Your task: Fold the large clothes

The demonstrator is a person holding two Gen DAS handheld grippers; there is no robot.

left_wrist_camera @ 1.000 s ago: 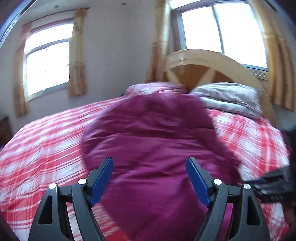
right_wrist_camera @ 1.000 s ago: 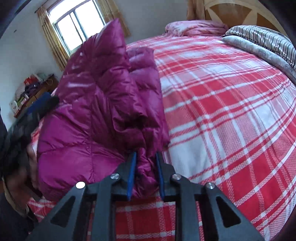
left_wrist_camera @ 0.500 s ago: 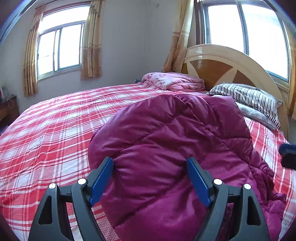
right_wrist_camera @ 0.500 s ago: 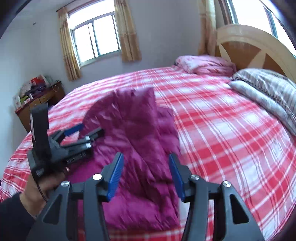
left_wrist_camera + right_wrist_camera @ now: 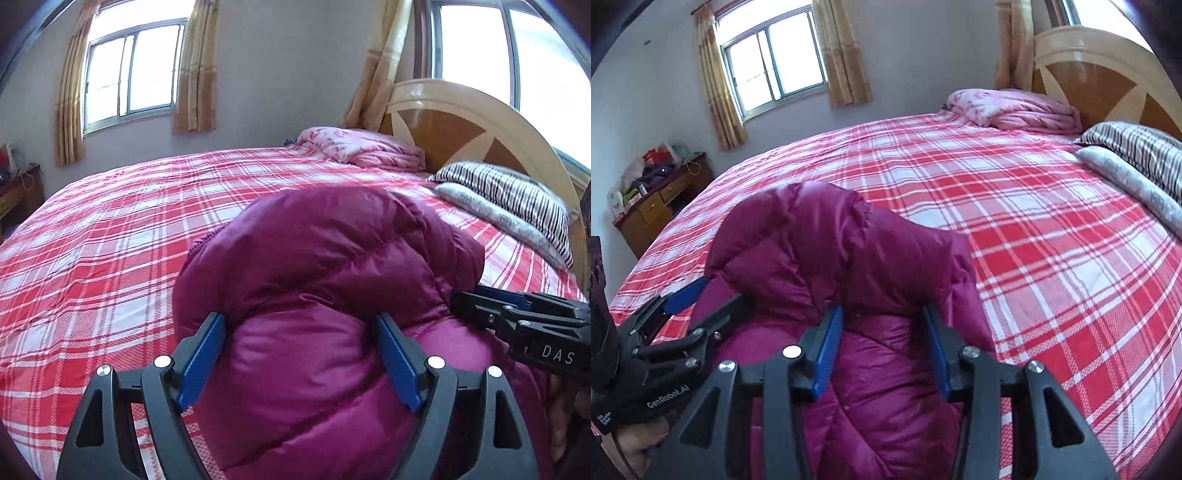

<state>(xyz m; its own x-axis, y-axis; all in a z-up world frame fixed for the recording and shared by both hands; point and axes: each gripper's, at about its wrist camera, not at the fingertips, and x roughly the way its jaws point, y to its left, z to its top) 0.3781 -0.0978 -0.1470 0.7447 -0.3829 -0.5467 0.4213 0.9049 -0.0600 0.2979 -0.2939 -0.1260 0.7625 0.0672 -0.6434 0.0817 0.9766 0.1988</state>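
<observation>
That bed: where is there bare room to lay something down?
Free: the wide plaid spread between the jacket and the pink quilt, and the stretch left of the jacket. Crowded: the headboard end with its pillows, and the near edge, where both grippers hover over the jacket.

Jacket (image 5: 325, 295) on bed (image 5: 110, 240), near its front edge. Behind, against headboard (image 5: 461, 125): quilt (image 5: 362, 151) left, pillows (image 5: 517, 199) right. Left hand-held gripper (image 5: 299, 354) over jacket's near part; right hand-held gripper (image 5: 882, 350) beside it. Desk (image 5: 653, 206) left of bed, under window (image 5: 772, 59).
</observation>
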